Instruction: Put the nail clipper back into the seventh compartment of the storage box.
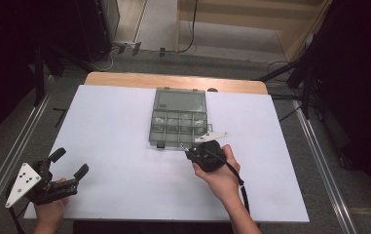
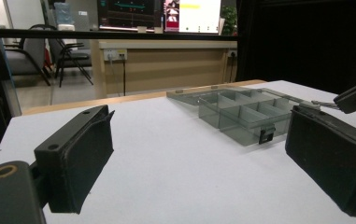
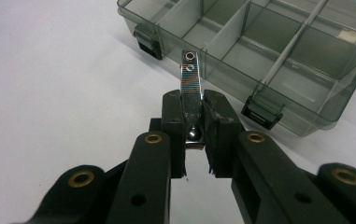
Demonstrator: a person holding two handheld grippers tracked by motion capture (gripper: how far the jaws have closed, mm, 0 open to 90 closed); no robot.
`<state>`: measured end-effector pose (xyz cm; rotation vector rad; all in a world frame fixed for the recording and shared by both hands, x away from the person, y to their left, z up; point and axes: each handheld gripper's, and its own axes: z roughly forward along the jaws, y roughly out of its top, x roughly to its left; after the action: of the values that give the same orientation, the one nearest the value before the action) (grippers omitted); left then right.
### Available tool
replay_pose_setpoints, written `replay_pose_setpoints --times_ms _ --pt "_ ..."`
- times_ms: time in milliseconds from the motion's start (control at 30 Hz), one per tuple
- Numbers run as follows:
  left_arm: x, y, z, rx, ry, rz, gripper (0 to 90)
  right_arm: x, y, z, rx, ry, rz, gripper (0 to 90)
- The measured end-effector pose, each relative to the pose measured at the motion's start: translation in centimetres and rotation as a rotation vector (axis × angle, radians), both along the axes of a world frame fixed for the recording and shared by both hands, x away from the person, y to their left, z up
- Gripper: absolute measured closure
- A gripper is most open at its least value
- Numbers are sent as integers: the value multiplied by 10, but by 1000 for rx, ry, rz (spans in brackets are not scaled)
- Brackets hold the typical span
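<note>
The organizer box (image 1: pixel 179 122) sits open toward the far middle of the white table (image 1: pixel 115 146), its lid folded back flat behind it, so every compartment can be reached from above. Just in front of the box's near right corner, the right gripper (image 3: pixel 193 109) has its fingers (image 3: pixel 172 122) pressed together on a small metal clip (image 3: pixel 190 79), a shiny strip that looks like a nail clipper. The clip is pinched by its rear end and stands up out of the grip, its free tip pointing toward the box's front wall, between the two black latches (image 3: pixel 262 114). Held by the tail like that, its length stays free of the fingers, which I judge suits lowering it into a narrow compartment. From the high view the right gripper (image 1: pixel 203 155) hangs close by the box's front edge, so the clip has not yet gone in.

The left gripper (image 1: pixel 66 165) rests well away from the box, at the near left corner of the table, its fingers (image 2: pixel 80 154) spread wide and holding nothing. It seems parked there to keep out of the way.
</note>
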<state>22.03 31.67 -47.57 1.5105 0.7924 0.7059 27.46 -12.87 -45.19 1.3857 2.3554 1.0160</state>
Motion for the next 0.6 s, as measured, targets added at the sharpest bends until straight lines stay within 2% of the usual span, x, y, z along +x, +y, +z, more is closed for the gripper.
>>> replay_pose_setpoints --times_ms 600 --pt "0 1 0 -6 0 1 72 15 3 9 -1 -15 -8 815"
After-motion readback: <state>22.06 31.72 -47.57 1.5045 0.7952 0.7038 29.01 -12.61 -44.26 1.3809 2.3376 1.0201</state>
